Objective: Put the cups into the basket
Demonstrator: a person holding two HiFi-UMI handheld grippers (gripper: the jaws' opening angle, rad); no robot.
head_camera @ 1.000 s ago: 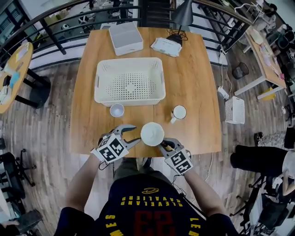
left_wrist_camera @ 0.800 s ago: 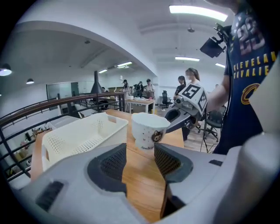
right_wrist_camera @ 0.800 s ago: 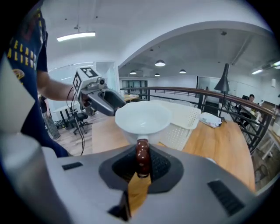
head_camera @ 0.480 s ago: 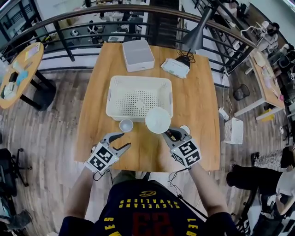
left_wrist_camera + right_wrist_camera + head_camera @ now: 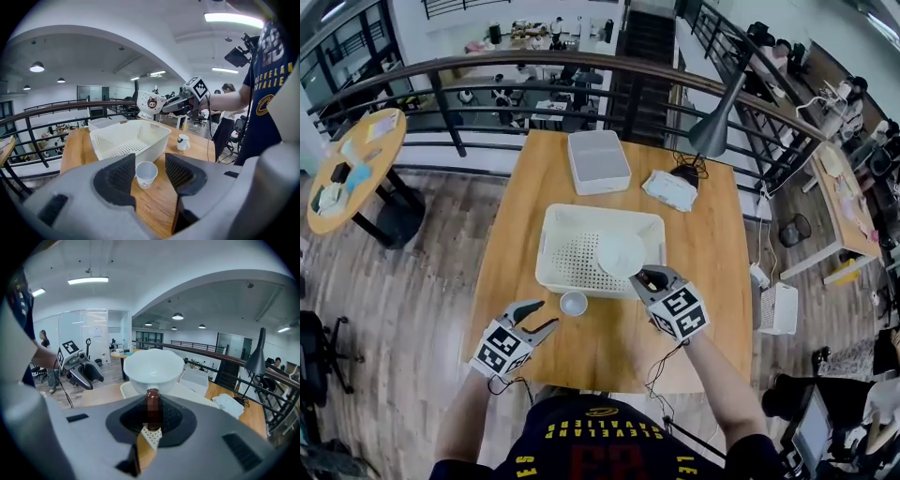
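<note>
My right gripper [image 5: 643,277] is clamped shut on the brown handle [image 5: 152,405] of a round white ceramic cup [image 5: 621,253]. The handle is pinched between the pads and the bowl of the cup sticks out past the fingertips. I hold this cup in the air over the white plastic basket with perforated floor and walls [image 5: 551,246], which sits in the middle of the light wooden table [image 5: 511,281]. From above, the cup hangs at about 3 o'clock from the basket's centre, inside its outline. The left gripper view shows it raised clear above the rim, with a small cartoon face printed on its side.

My left gripper [image 5: 547,313] has its jaws wide apart and holds nothing. It hovers over the near left part of the table, at about 7 o'clock from the basket. Ahead of it, seen through the gap between the jaws but not touched by them, a small white paper cup [image 5: 574,303] stands upright on the table. This cup is just beside the basket's near wall, outside it.

A white mug with a dark rim [image 5: 183,141] stands on the table at the basket's 4 o'clock corner, also outside it.

At 12 o'clock beyond the basket lies a flat pale grey box [image 5: 598,161]. A white packet [image 5: 670,190] lies at 1 o'clock, beside the base of a black desk lamp [image 5: 717,131].
</note>
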